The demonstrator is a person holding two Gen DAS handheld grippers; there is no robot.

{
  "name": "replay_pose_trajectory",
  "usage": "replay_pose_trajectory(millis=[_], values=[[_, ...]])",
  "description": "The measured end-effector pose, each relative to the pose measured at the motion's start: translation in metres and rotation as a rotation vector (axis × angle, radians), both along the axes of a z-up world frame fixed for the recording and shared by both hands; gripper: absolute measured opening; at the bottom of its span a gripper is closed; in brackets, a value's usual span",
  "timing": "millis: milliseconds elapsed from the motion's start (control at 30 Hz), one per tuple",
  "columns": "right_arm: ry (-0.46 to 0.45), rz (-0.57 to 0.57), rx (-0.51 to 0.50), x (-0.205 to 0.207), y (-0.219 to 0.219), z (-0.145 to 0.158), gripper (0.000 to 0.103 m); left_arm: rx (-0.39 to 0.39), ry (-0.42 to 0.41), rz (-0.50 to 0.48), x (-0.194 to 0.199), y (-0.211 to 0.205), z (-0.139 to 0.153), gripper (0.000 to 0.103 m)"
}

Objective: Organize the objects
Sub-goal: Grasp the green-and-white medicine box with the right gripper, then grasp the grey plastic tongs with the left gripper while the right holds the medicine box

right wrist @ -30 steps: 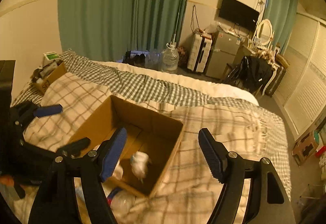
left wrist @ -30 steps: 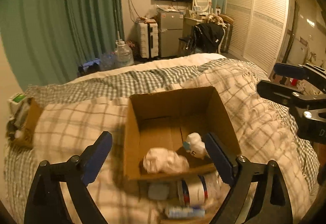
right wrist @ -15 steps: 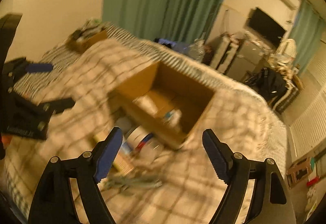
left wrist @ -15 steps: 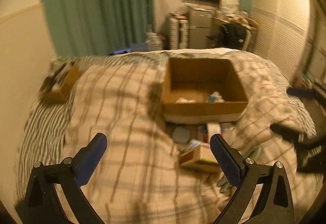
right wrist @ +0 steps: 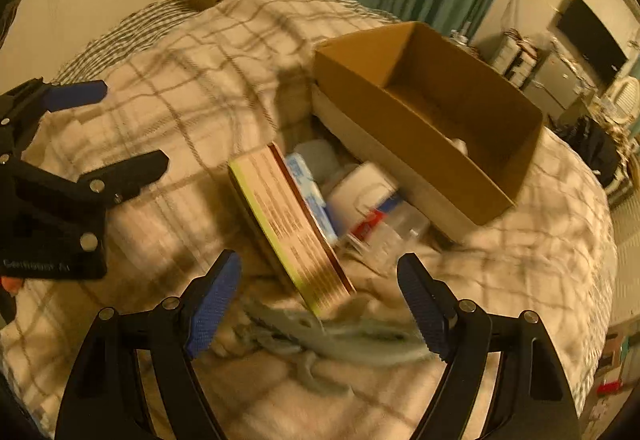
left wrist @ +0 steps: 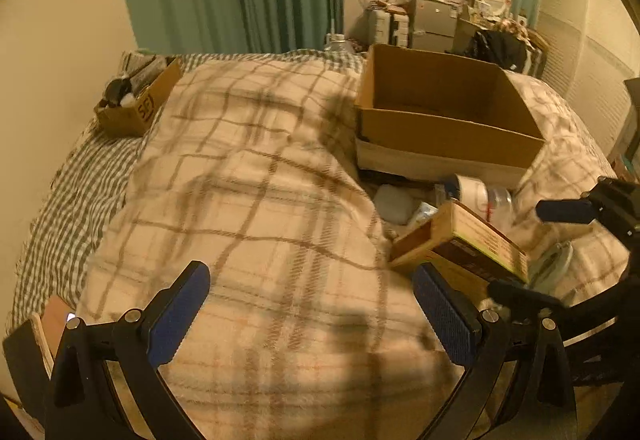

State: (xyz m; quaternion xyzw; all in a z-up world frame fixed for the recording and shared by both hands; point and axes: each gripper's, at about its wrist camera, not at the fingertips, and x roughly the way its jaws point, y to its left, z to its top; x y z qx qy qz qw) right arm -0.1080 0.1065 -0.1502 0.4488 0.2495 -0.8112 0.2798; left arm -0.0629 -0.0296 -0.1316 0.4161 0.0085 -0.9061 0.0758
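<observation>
— Cardboard is seen twice on the bed: an open cardboard box on the plaid blanket, and a small carton far off near the wall. Where are the things to be organized?

— They are gathered in a hollow of the blanket, just beside the near wall of the cardboard box. A flat packet is leaned there on its edge, and behind it a white jar, a blue-white pouch and a clear bottle are pressed together. A grey cord is laid in front of the packet.

— How are the tools held?

— The right tool is released, its jaws spread wide above the cord and the lower end of the packet; nothing is gripped. The left tool is also released, over bare blanket, well apart from the pile.

— Which way is the packet pointed?

— In the right wrist view its long axis is run from upper left to lower right, the near end toward the right tool, the far end toward the box. It is tilted, not flat.

— What could go wrong?

— The packet could be tipped over if only its upper edge is pinched, because the blanket underneath is soft. The cord could be caught by one jaw and dragged along. The round jar could be rolled deeper into the hollow if the packet is pulled away.
</observation>
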Motion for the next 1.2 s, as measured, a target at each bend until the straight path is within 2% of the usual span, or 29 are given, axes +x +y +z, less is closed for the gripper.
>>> replay_pose_trajectory(millis=[133,167,233,300,367,533,667,867,967,1100,1200], values=[[-0.053,0.027,0.025,-0.013,-0.016,-0.015,0.08,0.028,-0.009,0.033,-0.002,-0.011,-0.001,0.103],[-0.068,0.032,0.028,-0.014,-0.018,-0.018,0.077,0.032,-0.01,0.039,-0.002,-0.013,-0.002,0.103],[-0.09,0.047,0.045,-0.014,-0.022,-0.025,0.063,0.042,-0.012,0.044,-0.002,-0.016,-0.002,0.103],[-0.063,0.053,0.089,-0.009,-0.026,-0.028,0.045,0.046,-0.01,0.044,-0.002,-0.015,-0.002,0.103],[-0.042,0.059,0.099,0.0,-0.026,-0.024,0.036,0.044,-0.011,0.038,-0.001,-0.014,-0.002,0.103],[0.009,0.026,0.083,0.019,-0.012,0.01,0.032,0.031,-0.005,0.009,0.0,-0.005,0.001,0.103],[0.027,-0.007,0.067,0.024,0.012,0.054,0.03,0.042,0.01,-0.057,0.001,0.013,0.008,0.103],[0.105,-0.104,0.099,0.045,0.063,0.109,0.03,0.054,-0.01,-0.25,-0.007,0.069,0.009,0.103],[0.122,-0.16,0.11,0.054,0.086,0.12,0.03,0.032,-0.05,-0.351,-0.011,0.101,0.001,0.1],[0.114,-0.237,0.133,0.055,0.117,0.113,0.03,0.008,-0.128,-0.456,-0.017,0.132,-0.017,0.086],[0.082,-0.269,0.13,0.052,0.133,0.102,0.03,-0.013,-0.171,-0.491,-0.019,0.142,-0.03,0.075]])
